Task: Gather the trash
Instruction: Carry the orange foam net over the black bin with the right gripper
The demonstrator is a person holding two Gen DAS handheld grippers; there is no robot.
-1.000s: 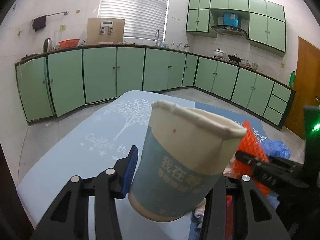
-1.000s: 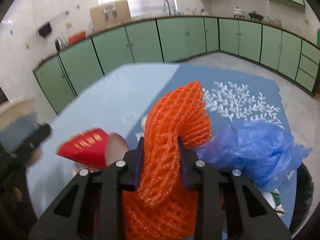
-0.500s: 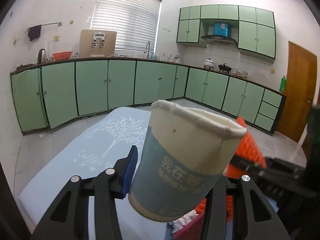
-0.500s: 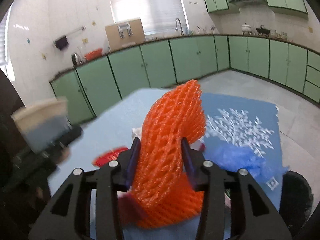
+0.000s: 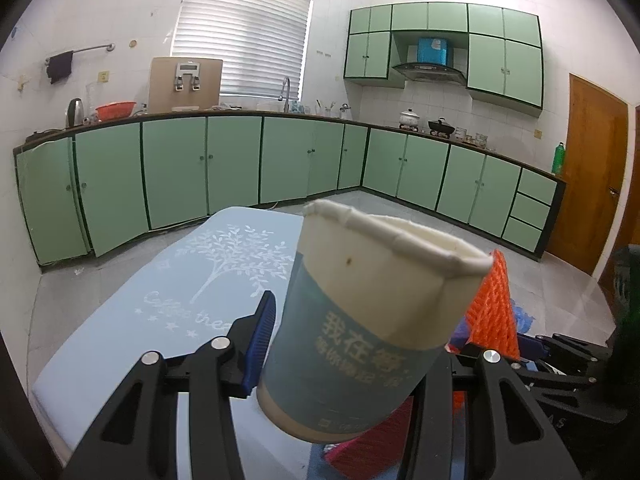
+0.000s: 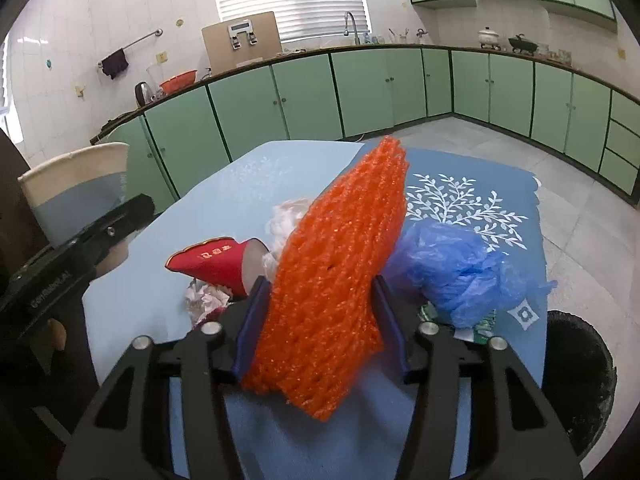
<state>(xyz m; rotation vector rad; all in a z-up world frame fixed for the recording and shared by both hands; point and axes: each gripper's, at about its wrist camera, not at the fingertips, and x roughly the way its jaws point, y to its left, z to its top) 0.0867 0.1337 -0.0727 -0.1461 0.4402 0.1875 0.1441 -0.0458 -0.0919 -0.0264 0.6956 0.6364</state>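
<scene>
A green-cabinet kitchen with a tiled floor surrounds a worktop (image 6: 160,300) under a blue tree-print cloth. Over the last second both loads have risen clear of that cloth. The left gripper (image 5: 344,364) has its jaws pinching a paper cup (image 5: 372,332), tilted and held in the air just as it was a second ago, only higher against the cabinets. The right gripper (image 6: 320,320) has its jaws pinching an orange foam net (image 6: 336,280), which now stands above the pile instead of among it. Left on the worktop are a red paper cup (image 6: 216,264) on its side, crumpled tissue (image 6: 206,298), white wadding (image 6: 286,220) and a blue plastic bag (image 6: 460,268). A black bin (image 6: 576,380) sits low beside the worktop's right edge. Both pickups look finished; dropping them in that bin is likely next, with more litter waiting.
</scene>
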